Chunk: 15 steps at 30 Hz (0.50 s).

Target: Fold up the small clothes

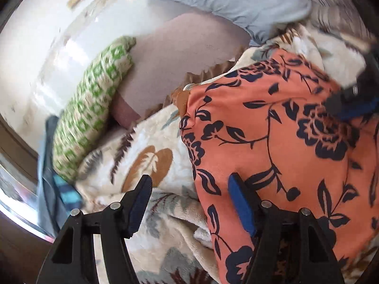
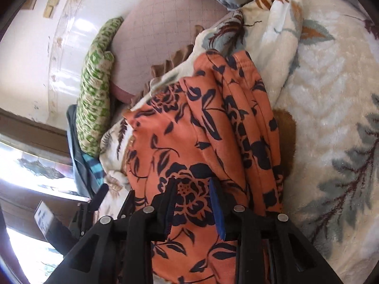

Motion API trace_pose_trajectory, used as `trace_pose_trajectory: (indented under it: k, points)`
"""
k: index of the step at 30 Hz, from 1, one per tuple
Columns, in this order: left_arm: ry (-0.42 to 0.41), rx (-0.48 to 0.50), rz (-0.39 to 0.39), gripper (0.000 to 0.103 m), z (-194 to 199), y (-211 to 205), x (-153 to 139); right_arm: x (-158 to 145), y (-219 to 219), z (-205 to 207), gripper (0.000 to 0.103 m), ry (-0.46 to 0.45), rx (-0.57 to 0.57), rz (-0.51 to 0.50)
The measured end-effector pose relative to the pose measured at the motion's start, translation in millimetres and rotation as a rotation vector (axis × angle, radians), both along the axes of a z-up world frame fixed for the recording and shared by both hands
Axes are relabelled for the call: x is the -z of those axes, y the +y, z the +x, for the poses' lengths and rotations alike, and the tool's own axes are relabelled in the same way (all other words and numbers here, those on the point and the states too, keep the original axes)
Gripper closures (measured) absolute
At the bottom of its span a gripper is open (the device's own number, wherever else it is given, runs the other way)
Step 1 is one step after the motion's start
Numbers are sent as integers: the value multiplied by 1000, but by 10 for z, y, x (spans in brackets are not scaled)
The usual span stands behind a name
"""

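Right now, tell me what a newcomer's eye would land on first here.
The orange floral garment dominates, lying folded on a cream leaf-print blanket. The right gripper hangs over its near end, jaws slightly apart; the left gripper stands open at its edge. A green patterned pillow lies beyond, against the white wall.

One orange floral garment (image 2: 189, 137) lies on one leaf-patterned blanket (image 2: 331, 94). There are one green patterned pillow (image 1: 92, 108) and one pale blue pillow (image 1: 227, 2). Two hand-held grippers show.
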<state>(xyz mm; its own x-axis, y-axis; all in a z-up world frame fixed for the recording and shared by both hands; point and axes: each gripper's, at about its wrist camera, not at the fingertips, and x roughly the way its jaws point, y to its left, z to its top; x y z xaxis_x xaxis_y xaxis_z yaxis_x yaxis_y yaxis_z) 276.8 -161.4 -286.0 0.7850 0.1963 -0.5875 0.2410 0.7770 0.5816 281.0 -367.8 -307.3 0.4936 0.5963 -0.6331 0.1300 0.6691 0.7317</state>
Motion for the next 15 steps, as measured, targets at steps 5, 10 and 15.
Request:
trace_pose_trajectory:
  k: [5,10,15]
  points:
    - [78,-65,-74,35,50,34,-234,-140,-26,-119,71,-13,39,22]
    - [94,-65,-159,34,-285,144,-325,-367,138,-345,71,-37,0,-65]
    - [124,-49,-109,33,-371,120,-39,-74,311,-407,71,116,-43,-196]
